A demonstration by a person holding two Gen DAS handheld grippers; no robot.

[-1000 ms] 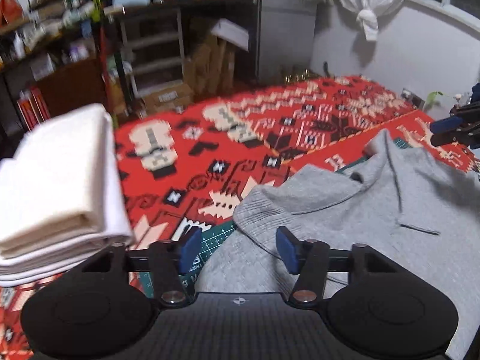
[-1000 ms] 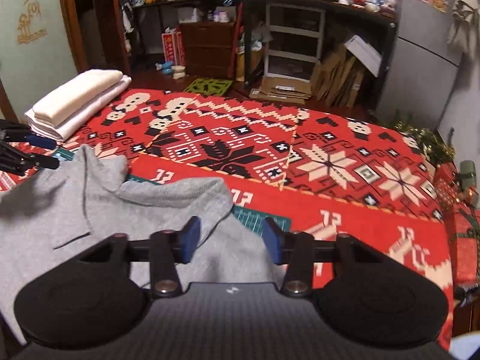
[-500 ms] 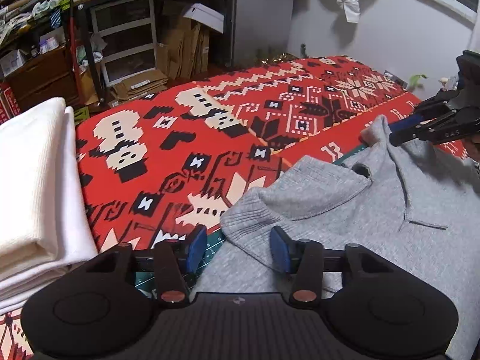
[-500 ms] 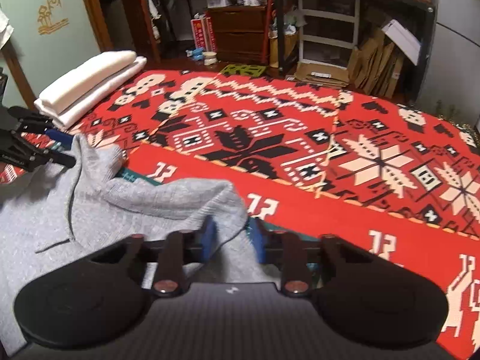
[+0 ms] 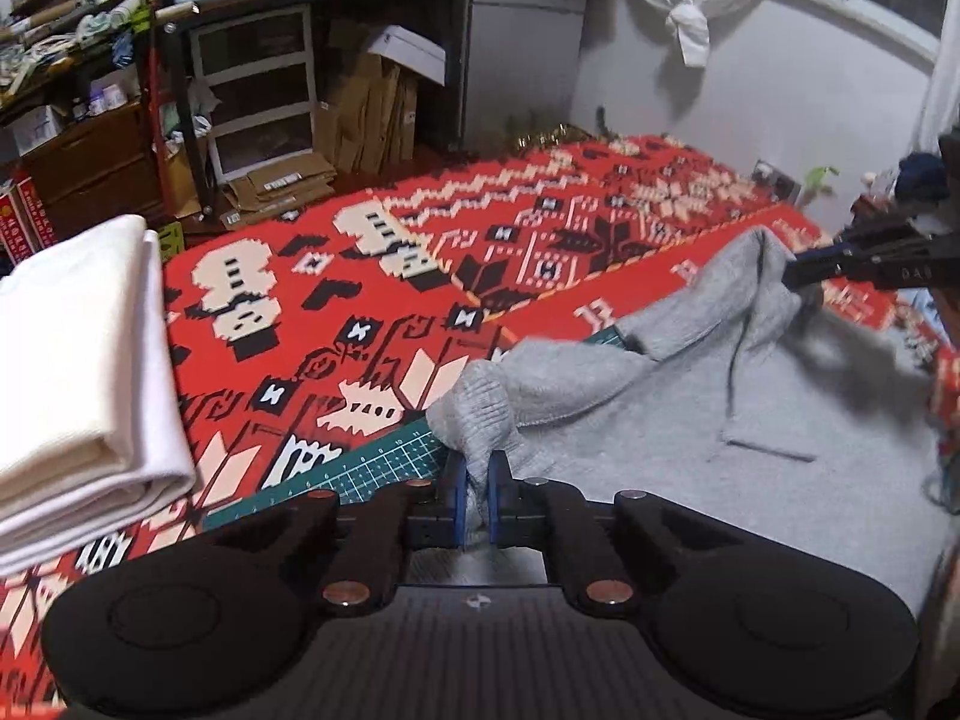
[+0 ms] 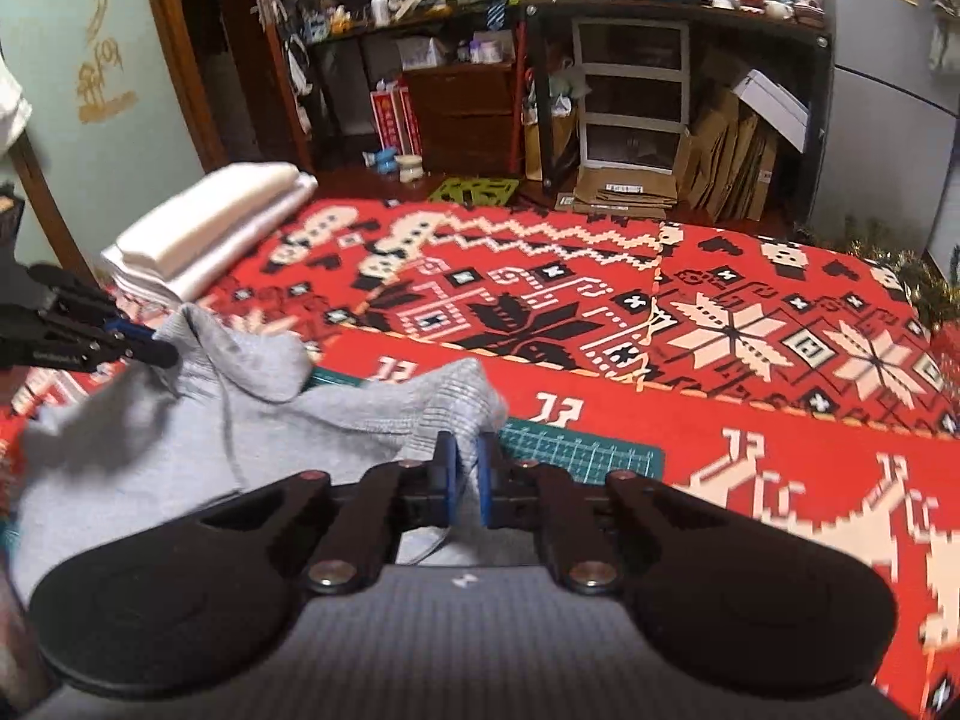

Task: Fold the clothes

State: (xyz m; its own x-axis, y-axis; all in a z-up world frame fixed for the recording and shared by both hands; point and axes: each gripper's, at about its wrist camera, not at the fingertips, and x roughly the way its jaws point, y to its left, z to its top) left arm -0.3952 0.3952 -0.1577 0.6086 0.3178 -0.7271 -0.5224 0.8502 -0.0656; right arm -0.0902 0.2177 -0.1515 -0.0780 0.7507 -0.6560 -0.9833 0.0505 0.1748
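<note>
A grey knitted sweater [image 5: 660,420] lies on a green cutting mat [image 5: 372,468] over a red patterned blanket. My left gripper [image 5: 474,480] is shut on one ribbed corner of the sweater, bunching the knit between its blue pads. In the right wrist view my right gripper [image 6: 468,468] is shut on another ribbed corner of the grey sweater [image 6: 180,450], beside the green mat [image 6: 576,450]. Each gripper shows in the other's view: the right gripper [image 5: 798,273] at the far right edge, the left gripper [image 6: 162,354] at the far left. The cloth between them is lifted and creased.
A stack of folded white clothes [image 5: 78,360] sits on the blanket to the left, also seen as the white stack [image 6: 210,234]. The red blanket [image 6: 750,330] stretches ahead and to the right. Cluttered shelves, drawers and cardboard boxes [image 5: 366,114] stand behind.
Both grippers went from open to shut, each pinching a ribbed corner of the grey sweater. The cloth near the collar has lifted and bunched.
</note>
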